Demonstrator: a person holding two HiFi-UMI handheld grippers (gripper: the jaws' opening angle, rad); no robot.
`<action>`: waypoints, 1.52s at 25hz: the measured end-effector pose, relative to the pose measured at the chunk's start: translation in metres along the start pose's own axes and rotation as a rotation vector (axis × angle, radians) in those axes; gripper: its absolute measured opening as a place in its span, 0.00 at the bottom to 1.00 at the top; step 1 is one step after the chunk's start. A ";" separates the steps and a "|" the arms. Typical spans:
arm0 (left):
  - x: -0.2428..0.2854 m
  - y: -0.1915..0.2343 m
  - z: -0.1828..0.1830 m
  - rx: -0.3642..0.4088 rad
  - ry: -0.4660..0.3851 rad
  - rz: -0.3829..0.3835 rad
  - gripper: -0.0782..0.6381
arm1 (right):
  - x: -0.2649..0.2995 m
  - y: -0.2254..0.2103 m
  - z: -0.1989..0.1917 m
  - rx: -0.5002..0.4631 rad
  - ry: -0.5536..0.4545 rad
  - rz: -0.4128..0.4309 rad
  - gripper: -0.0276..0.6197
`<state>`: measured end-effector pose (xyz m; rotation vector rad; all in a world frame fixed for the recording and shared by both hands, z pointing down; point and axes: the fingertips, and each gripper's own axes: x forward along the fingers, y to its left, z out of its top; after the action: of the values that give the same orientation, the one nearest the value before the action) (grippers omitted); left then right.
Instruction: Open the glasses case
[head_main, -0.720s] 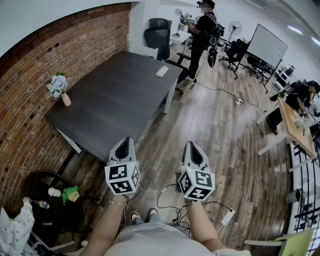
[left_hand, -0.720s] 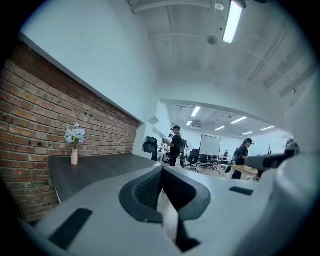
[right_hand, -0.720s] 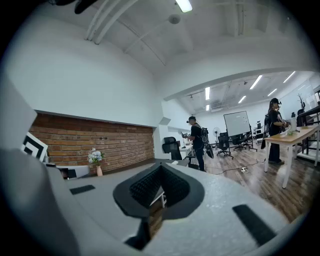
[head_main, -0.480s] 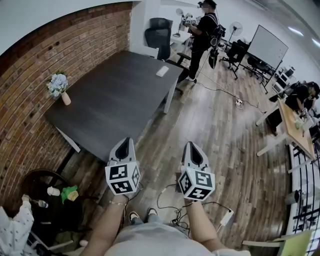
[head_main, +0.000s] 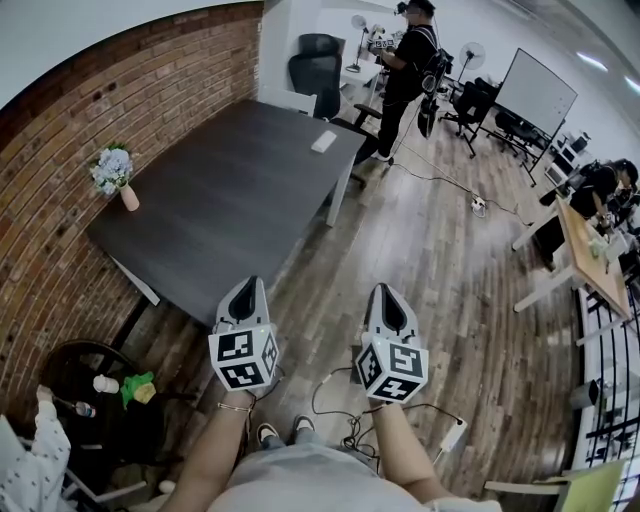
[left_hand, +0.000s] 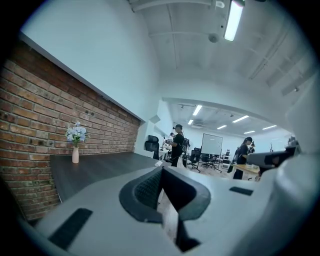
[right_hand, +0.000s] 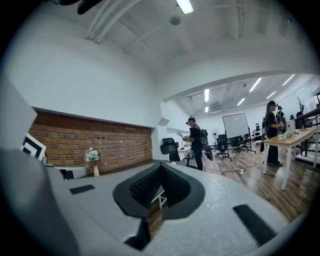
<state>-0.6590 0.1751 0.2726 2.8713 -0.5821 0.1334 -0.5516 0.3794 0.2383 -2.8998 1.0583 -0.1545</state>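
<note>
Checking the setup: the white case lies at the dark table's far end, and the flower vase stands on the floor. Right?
No: the flower vase stands on the dark table, by the brick wall, as the head view shows. The white case is at its far end.

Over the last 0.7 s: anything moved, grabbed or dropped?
Nothing was taken hold of or let go. The only visible change is the dotted sleeve at the lower left edge, which slid slightly down and outward. The left tool and right tool stay shut and empty, side by side, short of the table. The white case lies untouched at the table's far end.
</note>
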 end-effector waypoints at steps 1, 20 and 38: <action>0.001 -0.001 0.000 0.000 0.000 0.001 0.12 | 0.001 -0.002 -0.001 -0.001 0.005 0.000 0.05; 0.032 -0.015 -0.006 0.021 0.011 0.004 0.12 | 0.023 -0.027 -0.011 -0.015 0.037 0.000 0.33; 0.137 -0.060 -0.022 0.049 0.065 0.029 0.12 | 0.100 -0.135 -0.020 0.053 0.061 -0.039 0.31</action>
<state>-0.5111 0.1828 0.3005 2.8939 -0.6163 0.2471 -0.3910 0.4179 0.2766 -2.8865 0.9907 -0.2698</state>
